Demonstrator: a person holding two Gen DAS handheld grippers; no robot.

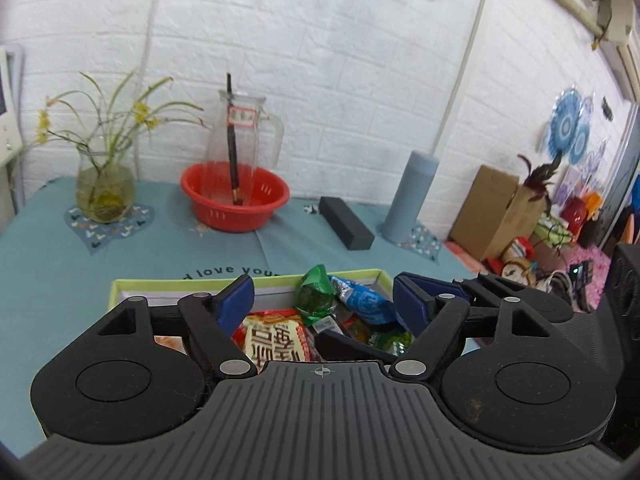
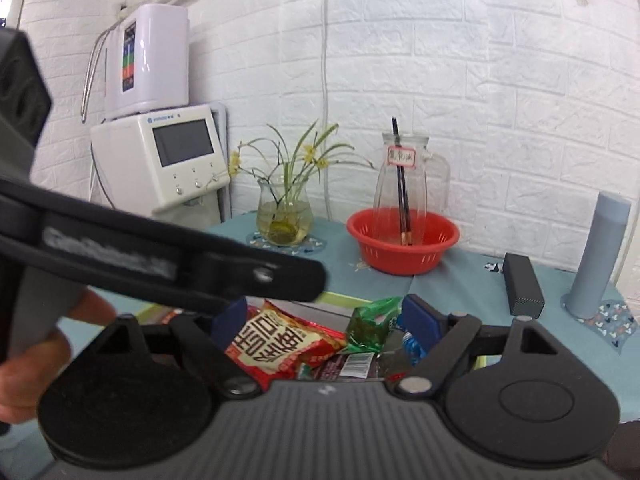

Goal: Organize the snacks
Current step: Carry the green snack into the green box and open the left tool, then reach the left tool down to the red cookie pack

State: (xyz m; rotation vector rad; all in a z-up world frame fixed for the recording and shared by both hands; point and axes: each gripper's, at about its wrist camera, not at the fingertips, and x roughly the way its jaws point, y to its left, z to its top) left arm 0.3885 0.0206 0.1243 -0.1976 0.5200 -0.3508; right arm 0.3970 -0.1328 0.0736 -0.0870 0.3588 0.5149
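Note:
A green-rimmed box [image 1: 168, 282] on the teal tablecloth holds several snack packets. Among them are a red-and-white packet [image 1: 276, 336], a green packet [image 1: 316, 294] and a blue packet [image 1: 362, 300]. My left gripper [image 1: 324, 300] is open and empty, its blue pads hanging over the box. In the right wrist view my right gripper [image 2: 320, 320] is also open and empty above the same box [image 2: 344, 300], over the red-and-white packet [image 2: 276, 344] and the green packet [image 2: 370, 324]. The left gripper's body [image 2: 160, 260] crosses that view at the left, with a hand under it.
At the back stand a vase of flowers [image 1: 105, 188], a red basket [image 1: 235, 196] with a glass pitcher [image 1: 240, 132], a black box [image 1: 346, 222] and a grey-blue cylinder [image 1: 414, 196]. Cardboard boxes [image 1: 496, 212] lie off the table's right. A white appliance [image 2: 160, 160] stands at left.

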